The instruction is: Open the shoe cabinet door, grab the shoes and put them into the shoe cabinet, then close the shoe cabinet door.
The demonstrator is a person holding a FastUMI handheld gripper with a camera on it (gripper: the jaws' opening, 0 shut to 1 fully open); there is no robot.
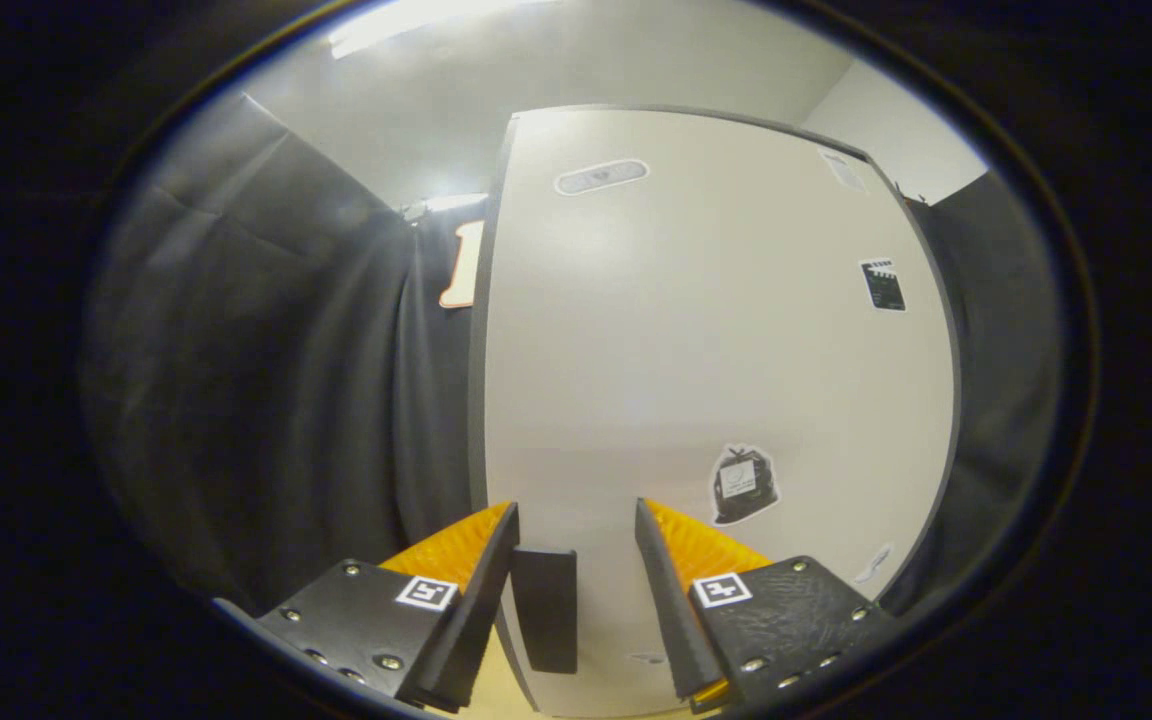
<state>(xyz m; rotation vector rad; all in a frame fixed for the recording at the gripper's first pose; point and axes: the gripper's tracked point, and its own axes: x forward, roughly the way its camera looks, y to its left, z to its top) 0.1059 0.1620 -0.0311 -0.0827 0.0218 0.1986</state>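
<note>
Door (716, 380) is seen close ahead, shut, its handle (544, 608) at 6 o'clock between the parted fingers of the gripper (576, 560), placed, it is judged, for gripping and pulling.

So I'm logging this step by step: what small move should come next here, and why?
Probably ease the tool forward and close on the dark door handle: its fingers stand open with the handle between them, untouched, and the white cabinet door looks shut.

A staged recording booth is indicated by black cloth walls (266, 380) draped around a white sticker-dotted shoe cabinet door (696, 340).
</note>
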